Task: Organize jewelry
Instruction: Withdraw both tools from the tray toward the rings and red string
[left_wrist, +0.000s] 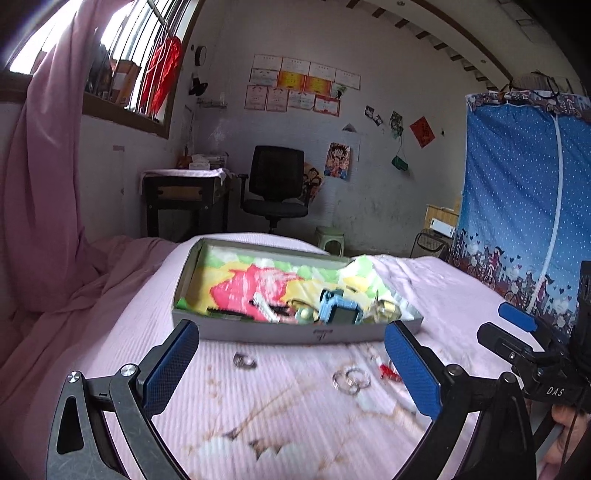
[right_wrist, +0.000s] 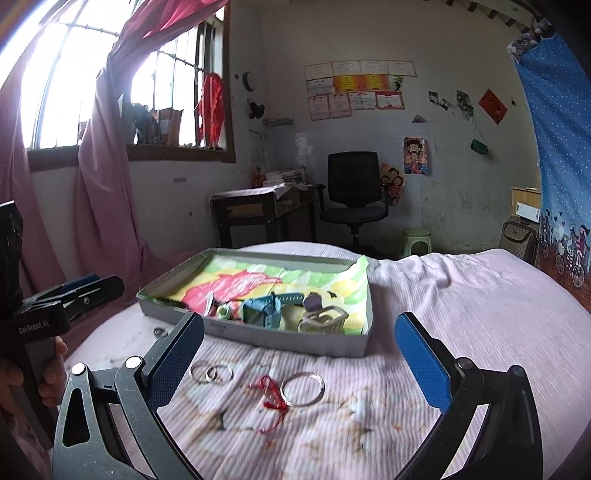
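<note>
A shallow grey box (left_wrist: 258, 329) lined with a bright cloth lies on the pink bedspread. It holds a blue strap piece (left_wrist: 338, 308), and a small cream stand (right_wrist: 323, 319) shows in the right wrist view. On the bedspread in front of the box lie two linked silver rings (left_wrist: 351, 380), a small ring (left_wrist: 244, 360) and a red string (left_wrist: 388, 371). My left gripper (left_wrist: 291, 354) hovers over them, open and empty. My right gripper (right_wrist: 299, 354) is also open and empty, above a silver bangle (right_wrist: 302, 388), the red string (right_wrist: 269, 395) and the linked rings (right_wrist: 210, 373).
The pink bedspread (right_wrist: 461, 295) stretches right of the box (right_wrist: 295, 340). Beyond the bed stand a black office chair (left_wrist: 275, 184), a dark desk (left_wrist: 184, 195) and a green stool (right_wrist: 416, 240). A blue dotted wardrobe (left_wrist: 517, 192) is at right and pink curtains (left_wrist: 40, 184) at left.
</note>
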